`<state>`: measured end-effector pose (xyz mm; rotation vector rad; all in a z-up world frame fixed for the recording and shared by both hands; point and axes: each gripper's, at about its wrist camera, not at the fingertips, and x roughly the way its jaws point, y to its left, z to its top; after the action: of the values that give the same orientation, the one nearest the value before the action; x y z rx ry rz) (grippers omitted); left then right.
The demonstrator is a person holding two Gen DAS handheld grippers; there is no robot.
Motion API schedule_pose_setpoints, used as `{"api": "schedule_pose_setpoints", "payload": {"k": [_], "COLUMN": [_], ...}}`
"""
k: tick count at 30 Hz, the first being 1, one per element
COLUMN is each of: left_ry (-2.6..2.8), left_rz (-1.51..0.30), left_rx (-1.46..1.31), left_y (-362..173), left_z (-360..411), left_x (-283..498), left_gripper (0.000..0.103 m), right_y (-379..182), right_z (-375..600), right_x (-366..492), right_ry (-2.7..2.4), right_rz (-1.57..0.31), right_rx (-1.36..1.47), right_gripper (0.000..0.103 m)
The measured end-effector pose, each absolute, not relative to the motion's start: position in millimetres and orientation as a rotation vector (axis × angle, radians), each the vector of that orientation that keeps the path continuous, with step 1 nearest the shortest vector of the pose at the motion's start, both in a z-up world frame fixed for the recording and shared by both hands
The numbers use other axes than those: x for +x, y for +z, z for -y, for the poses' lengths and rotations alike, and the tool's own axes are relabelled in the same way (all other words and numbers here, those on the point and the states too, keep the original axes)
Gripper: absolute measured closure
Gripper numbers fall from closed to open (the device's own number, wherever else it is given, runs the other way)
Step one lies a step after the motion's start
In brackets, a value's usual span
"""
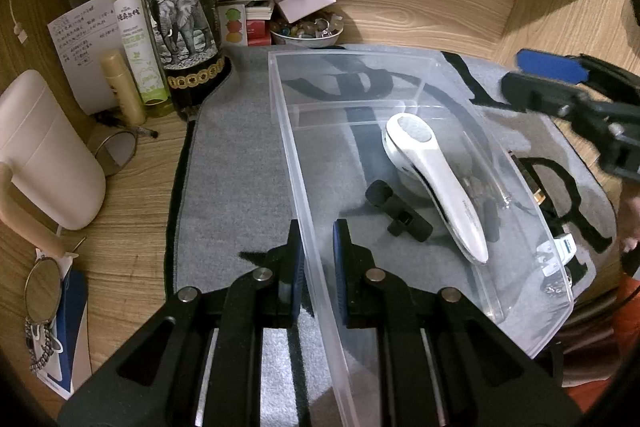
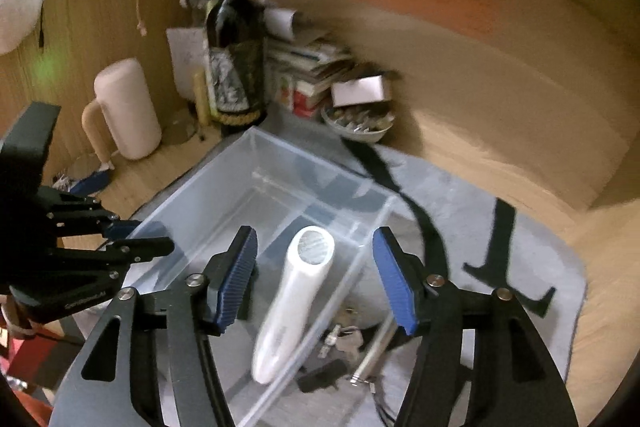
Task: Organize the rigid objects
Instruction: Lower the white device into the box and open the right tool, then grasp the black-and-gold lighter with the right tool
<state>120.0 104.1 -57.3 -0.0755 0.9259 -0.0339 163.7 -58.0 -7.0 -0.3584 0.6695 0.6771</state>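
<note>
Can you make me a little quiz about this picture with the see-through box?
1. True or false: the left gripper is pinching the box wall.
2. What is lying inside the box? A) a bottle B) a white handheld device C) glasses
3. Fill in: the right gripper's jaws stand ____, with nothing held between them.

Key:
1. True. Its pads sit on either side of the clear wall.
2. B. The white device lies in the box; the bottle stands outside on the desk.
3. Open. The white device is below them, untouched.
</note>
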Motion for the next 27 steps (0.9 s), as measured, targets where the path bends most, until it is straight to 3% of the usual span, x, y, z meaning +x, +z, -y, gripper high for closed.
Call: {"api": "schedule_pose_setpoints", "payload": {"k": [11, 27], "left_ry": [-0.027, -0.026], "left_rz": [-0.925, -0.925], "left_rx": [-0.073, -0.072], "left_y": [-57.6, -57.5], "left_z": [-103.7, -104.4], "left_x": [118.6, 118.7], "left_gripper": [0.090, 0.090], "right_y": [-7.0, -98.6], "right_z": [114.4, 180.3], "right_x": [166.6, 200.6], "right_ry": [0.563, 0.405], "right_rz": [-0.652, -0.930], "right_rx": [-0.321, -0.255], "right_gripper": [0.039, 0.039]}}
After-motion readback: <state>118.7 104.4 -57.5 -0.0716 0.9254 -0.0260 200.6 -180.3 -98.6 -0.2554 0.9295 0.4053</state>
